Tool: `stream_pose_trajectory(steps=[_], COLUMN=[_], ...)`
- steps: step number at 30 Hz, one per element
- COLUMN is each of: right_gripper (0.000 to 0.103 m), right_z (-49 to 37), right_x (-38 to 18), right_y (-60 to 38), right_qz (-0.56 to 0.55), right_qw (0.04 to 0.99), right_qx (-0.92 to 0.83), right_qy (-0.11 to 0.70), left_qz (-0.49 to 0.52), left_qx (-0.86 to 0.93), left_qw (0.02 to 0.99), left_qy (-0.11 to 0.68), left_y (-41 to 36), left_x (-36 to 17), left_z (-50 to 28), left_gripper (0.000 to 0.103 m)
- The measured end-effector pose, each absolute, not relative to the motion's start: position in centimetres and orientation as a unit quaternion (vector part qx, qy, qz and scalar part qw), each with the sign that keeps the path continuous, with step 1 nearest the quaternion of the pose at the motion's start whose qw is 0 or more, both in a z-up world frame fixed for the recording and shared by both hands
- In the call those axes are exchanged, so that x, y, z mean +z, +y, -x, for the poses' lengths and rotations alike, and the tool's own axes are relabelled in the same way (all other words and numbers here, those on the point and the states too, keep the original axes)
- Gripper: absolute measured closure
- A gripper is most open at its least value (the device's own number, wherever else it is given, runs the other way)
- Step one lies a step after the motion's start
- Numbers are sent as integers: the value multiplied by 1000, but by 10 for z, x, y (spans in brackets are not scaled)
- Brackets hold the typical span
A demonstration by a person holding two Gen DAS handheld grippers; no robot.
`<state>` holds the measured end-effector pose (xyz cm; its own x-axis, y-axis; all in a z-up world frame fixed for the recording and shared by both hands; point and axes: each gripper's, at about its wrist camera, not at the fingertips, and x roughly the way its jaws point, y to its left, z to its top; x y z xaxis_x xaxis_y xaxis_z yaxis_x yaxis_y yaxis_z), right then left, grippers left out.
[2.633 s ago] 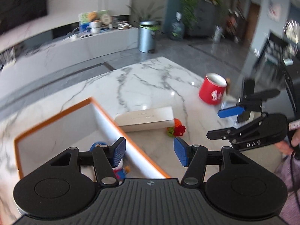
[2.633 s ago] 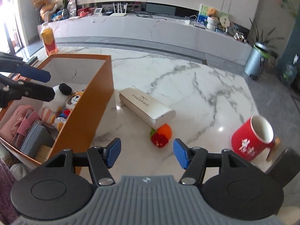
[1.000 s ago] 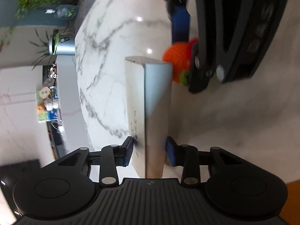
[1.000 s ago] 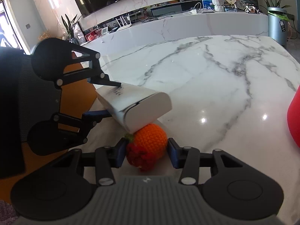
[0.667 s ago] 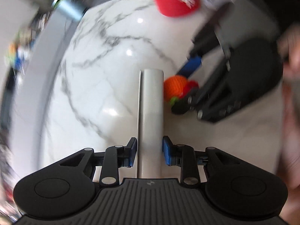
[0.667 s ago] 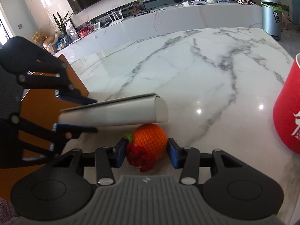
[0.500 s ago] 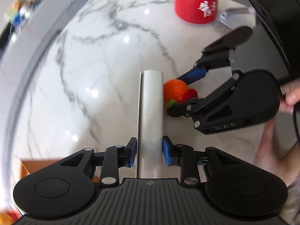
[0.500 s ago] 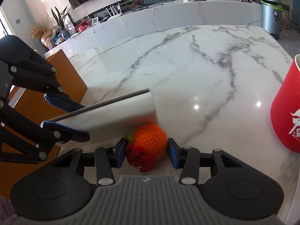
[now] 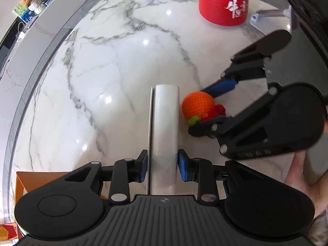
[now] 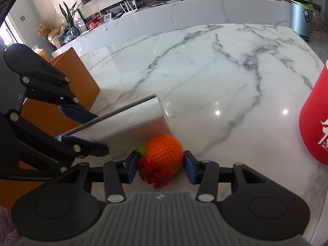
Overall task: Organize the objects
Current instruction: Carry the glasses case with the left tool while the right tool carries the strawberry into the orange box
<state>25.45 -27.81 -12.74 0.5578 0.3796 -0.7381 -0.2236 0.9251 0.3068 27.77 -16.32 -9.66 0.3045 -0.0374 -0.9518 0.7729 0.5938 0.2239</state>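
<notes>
My left gripper (image 9: 163, 167) is shut on one end of a long white box (image 9: 165, 119), its blue pads pressing both flat sides. In the right wrist view the box (image 10: 131, 127) hangs tilted, far end low over the marble table (image 10: 205, 78), with the left gripper (image 10: 92, 129) at its left end. A crocheted orange toy (image 10: 164, 151) with a red and green part rests on the table just beside the box's far end. My right gripper (image 10: 161, 167) is shut on that toy, both pads touching it. From the left wrist view the right gripper (image 9: 207, 108) flanks the toy (image 9: 196, 105).
A red mug (image 9: 223, 6) stands on the far right of the table, also seen as the mug (image 10: 315, 123). An orange storage bin (image 10: 80, 78) sits at the left, behind the left gripper. A grey metal stand (image 9: 270, 14) lies by the mug. A person's hand (image 9: 299, 176) holds the right gripper.
The left gripper rolled and rose with the white box, turning it onto its edge and lifting it off the table. The right gripper stayed in place around the orange toy.
</notes>
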Motion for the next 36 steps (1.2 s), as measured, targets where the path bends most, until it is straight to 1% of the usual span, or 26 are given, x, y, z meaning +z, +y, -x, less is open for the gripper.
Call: stream_pose_trajectory(steps=[4, 7, 10, 16, 21, 25, 28, 31, 36], right_gripper=[52, 54, 55, 55, 55, 55, 55, 55, 55], right_z=[-255, -255, -254, -242, -219, -198, -184, -173, -171], right_x=[-128, -128, -126, -98, -61, -36, -21, -7, 15], right_y=[-281, -280, -278, -276, -261, -242, -229, -215, -179], right_qz=[-93, -93, -88, -76, -57, -46, -52, -53, -21], right_qw=[879, 878, 880, 897, 914, 922, 921, 920, 921], right_qx=[170, 174, 173, 167, 185, 207, 230, 248, 258], right_qy=[436, 435, 433, 403, 357, 324, 311, 300, 292], left_qz=[-351, -349, -326, -270, -252, -269, -293, -323, -410], left_qx=[-276, -277, -279, -276, -263, -235, -211, -191, -174], left_qw=[728, 732, 746, 780, 810, 826, 829, 823, 801], left_qy=[520, 516, 510, 493, 460, 435, 427, 426, 401], left_y=[-162, -161, -156, -141, -113, -81, -55, -33, -17], left_x=[-97, -95, -86, -36, 17, 44, 49, 42, 12], left_z=[-280, -280, -278, -271, -250, -229, -217, -212, -213], left_gripper=[67, 69, 69, 69, 69, 69, 69, 69, 69])
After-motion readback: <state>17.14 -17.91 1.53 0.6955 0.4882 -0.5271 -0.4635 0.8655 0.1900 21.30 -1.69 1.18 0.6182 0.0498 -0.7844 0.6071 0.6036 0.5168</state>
